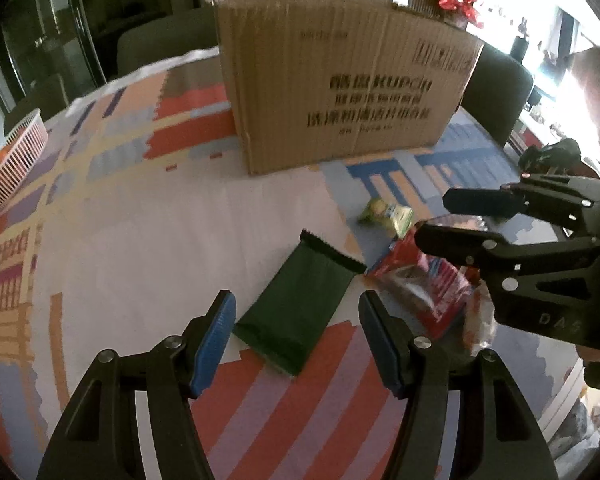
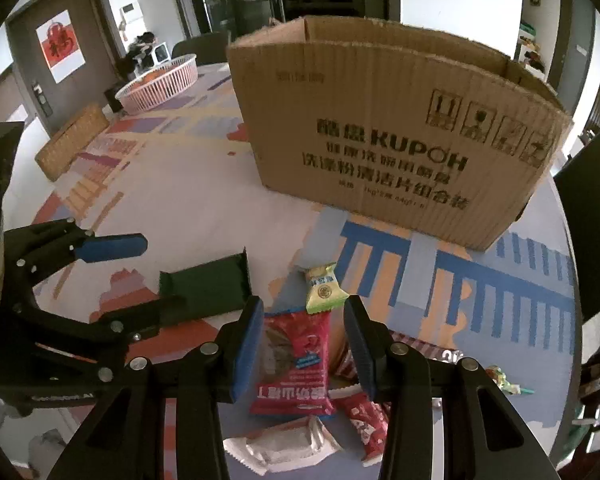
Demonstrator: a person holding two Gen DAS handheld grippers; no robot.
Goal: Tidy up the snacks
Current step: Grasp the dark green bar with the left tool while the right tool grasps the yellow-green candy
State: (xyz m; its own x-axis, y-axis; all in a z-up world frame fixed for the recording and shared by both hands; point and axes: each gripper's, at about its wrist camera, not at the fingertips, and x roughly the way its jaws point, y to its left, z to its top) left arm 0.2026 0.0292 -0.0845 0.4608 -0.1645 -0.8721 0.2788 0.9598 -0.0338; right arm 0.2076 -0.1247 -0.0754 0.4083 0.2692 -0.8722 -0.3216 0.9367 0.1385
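Note:
A dark green packet lies flat on the patterned tablecloth, and my left gripper hangs open over its near end, one blue pad on each side. My right gripper is open too, straddling a red snack packet without pressing it. A small yellow-green candy lies just beyond that packet. A white packet and a small red one lie nearer me. An open-topped cardboard box stands behind the snacks. The left gripper shows beside the green packet.
A pink slatted basket sits at the far left of the table, with a woven mat near the left edge. A dark chair back stands past the table's right edge. The right gripper crowds the red packet.

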